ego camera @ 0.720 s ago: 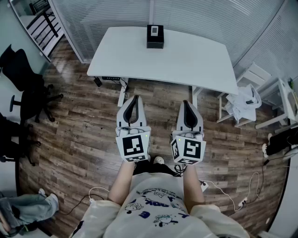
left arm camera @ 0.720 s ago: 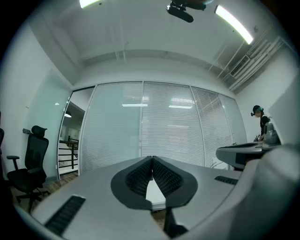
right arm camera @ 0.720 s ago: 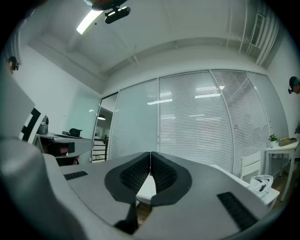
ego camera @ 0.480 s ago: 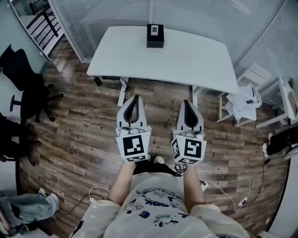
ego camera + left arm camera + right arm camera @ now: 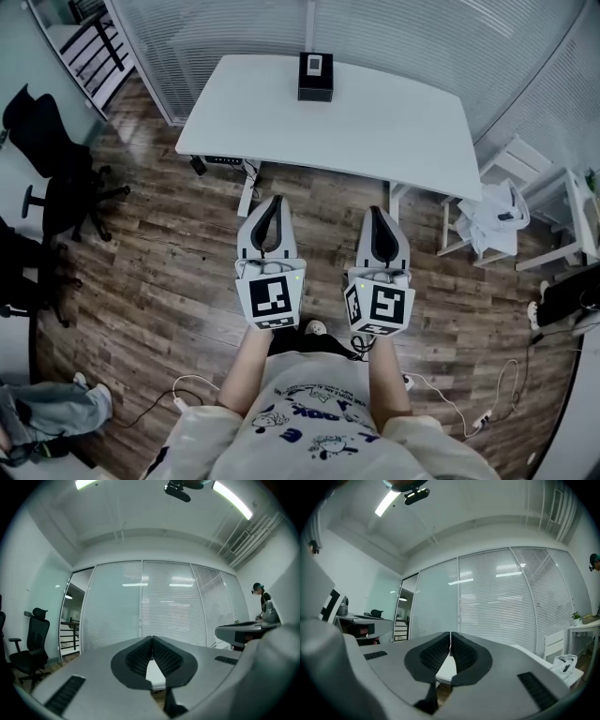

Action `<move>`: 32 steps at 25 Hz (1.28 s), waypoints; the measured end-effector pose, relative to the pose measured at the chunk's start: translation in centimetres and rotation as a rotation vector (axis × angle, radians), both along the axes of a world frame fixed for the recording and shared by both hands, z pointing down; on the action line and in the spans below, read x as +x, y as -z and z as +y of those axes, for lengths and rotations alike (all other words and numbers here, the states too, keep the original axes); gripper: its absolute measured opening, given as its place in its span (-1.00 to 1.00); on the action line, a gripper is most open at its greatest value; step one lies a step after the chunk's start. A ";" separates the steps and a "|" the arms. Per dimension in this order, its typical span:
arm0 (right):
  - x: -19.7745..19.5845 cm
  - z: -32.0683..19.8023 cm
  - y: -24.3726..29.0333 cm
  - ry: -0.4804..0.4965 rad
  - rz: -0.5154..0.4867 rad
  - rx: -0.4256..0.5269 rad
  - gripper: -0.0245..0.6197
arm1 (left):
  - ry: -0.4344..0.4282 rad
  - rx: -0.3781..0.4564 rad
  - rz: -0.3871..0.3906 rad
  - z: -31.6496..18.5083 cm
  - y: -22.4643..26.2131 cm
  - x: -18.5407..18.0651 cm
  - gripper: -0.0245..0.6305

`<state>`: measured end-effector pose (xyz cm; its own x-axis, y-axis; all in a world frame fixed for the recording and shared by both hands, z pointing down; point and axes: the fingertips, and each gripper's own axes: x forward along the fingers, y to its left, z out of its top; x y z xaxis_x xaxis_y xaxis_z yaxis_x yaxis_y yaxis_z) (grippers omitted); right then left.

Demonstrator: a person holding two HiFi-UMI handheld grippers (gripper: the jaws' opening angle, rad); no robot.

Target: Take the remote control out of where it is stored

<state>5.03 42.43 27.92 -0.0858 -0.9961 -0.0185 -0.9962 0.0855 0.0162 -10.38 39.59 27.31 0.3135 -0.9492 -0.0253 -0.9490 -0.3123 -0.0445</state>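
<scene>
Head view shows the left tool and right tool held side by side over the wood floor, short of the bench. In each gripper view the jaws are closed tip to tip, with nothing between them. The white bench carries a black box at its far edge, well apart from both tools. The pale piece in the box's top is probably the remote, though it is too small to be sure. The task looks barely begun, at the approach step. The next move calls for stepping up to the bench, opening one tool and bringing it down over the box.
</scene>
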 end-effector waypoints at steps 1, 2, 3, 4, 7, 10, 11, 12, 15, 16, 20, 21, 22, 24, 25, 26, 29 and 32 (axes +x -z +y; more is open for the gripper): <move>0.2 -0.2 -0.1 0.006 0.002 -0.001 -0.82 | 0.005 0.002 0.000 -0.1 0.0 0.2 -0.88; 0.4 -0.3 -0.2 0.013 0.003 -0.003 -0.82 | 0.011 0.006 0.003 -0.1 0.0 0.5 -0.88; 0.6 -0.5 -0.4 0.021 0.003 -0.005 -0.82 | 0.017 0.011 0.009 -0.1 0.0 0.7 -0.88; 0.8 -0.6 -0.5 0.029 0.004 -0.006 -0.82 | 0.023 0.014 0.014 -0.2 0.0 0.9 -0.88; 1.3 -1.3 -0.9 0.049 0.008 -0.015 -0.82 | 0.039 0.008 0.006 -0.6 -0.2 1.5 -0.88; 1.8 -1.7 -1.2 0.063 -0.002 -0.024 -0.82 | 0.055 -0.001 0.008 -1.0 -0.4 1.9 -0.88; 1.9 -1.9 -1.3 0.067 -0.004 -0.026 -0.82 | 0.058 -0.003 0.008 -1.1 -0.5 2.0 -0.88; 2.0 -2.2 -1.4 0.070 -0.004 -0.029 -0.82 | 0.058 -0.005 0.007 -1.4 -0.6 2.2 -0.88; 2.5 -3.3 -1.6 0.067 -0.006 -0.031 -0.82 | 0.056 -0.013 0.002 -2.6 -0.9 2.7 -0.88; 2.7 -3.8 -1.6 0.064 -0.008 -0.032 -0.82 | 0.055 -0.016 0.001 -3.2 -1.1 2.9 -0.88; 3.4 -6.5 -2.2 0.049 -0.013 -0.041 -0.82 | 0.045 -0.023 -0.005 -6.0 -1.6 3.6 -0.88; 3.6 -7.4 -2.4 0.045 -0.014 -0.043 -0.82 | 0.041 -0.021 -0.002 -6.9 -1.7 3.7 -0.88; 3.7 -8.3 -2.5 0.042 -0.014 -0.043 -0.82 | 0.038 -0.017 0.004 -7.8 -1.7 3.9 -0.88; 3.9 -10.5 -2.8 0.037 -0.018 -0.043 -0.82 | 0.032 -0.015 0.002 -9.9 -2.0 4.0 -0.88; 3.9 -11.6 -3.0 0.036 -0.020 -0.044 -0.82 | 0.029 -0.017 -0.003 -11.0 -2.2 4.0 -0.88; 3.8 -12.8 -3.1 0.034 -0.021 -0.045 -0.82 | 0.027 -0.018 -0.004 -12.3 -2.3 3.9 -0.88; 3.2 -16.9 -3.2 0.034 -0.020 -0.053 -0.82 | 0.027 -0.026 0.002 -16.5 -2.6 3.4 -0.88; 2.6 -21.0 -2.7 0.033 -0.022 -0.050 -0.82 | 0.019 -0.030 -0.006 -20.8 -2.3 3.0 -0.88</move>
